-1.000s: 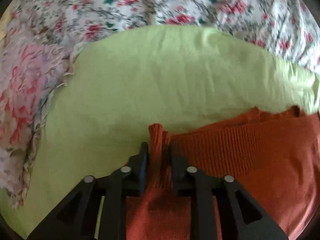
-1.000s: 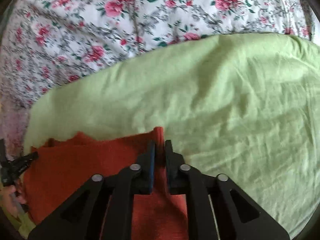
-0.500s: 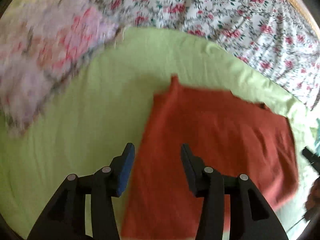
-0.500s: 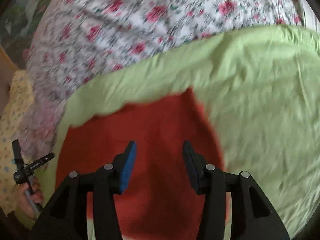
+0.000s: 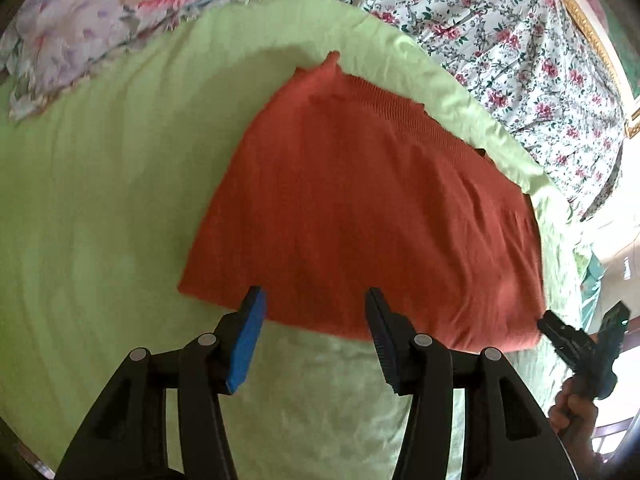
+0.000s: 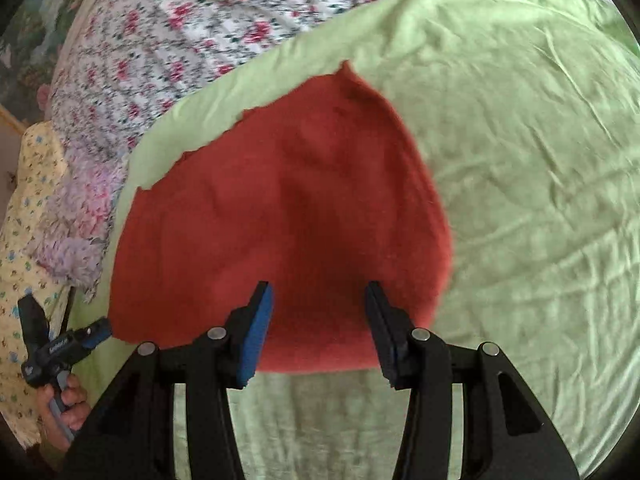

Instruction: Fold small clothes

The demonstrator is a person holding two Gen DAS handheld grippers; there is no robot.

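Red garment down, both grippers free

We see the garment (image 5: 372, 208) folded on the green sheet (image 5: 100, 200); our left gripper (image 5: 314, 300), jaws just widened, and right gripper (image 6: 318, 296) both gape above it, empty.

A: What is there to fold?
B: One rust-orange knit garment (image 5: 372, 208); it lies flat, already doubled over, with a ribbed band along its far edge.
A: And where does it lie?
B: On the light green sheet (image 5: 100, 200); one corner at the far edge pokes up; nothing grips it.
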